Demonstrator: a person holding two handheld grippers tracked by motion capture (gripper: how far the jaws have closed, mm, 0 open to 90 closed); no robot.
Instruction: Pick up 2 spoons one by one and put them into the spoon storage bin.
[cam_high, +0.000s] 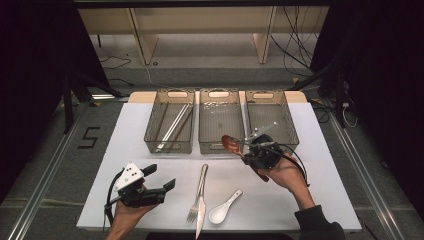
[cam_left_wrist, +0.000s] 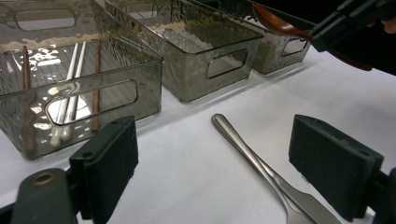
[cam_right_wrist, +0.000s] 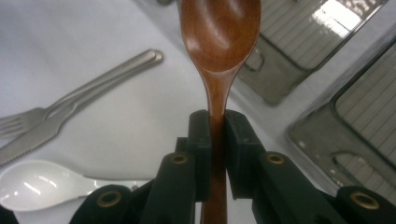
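The wooden spoon (cam_right_wrist: 219, 42) is cut off at its bowl tip by the top edge, its handle swallowed between the fingers (cam_right_wrist: 201, 140). The fork (cam_left_wrist: 261, 163) is clipped below.

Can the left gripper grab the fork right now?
Probably yes. The left gripper is open and holds nothing, and the fork lies on bare table just beside it. A knife lies against the fork, so it might get pinched too.
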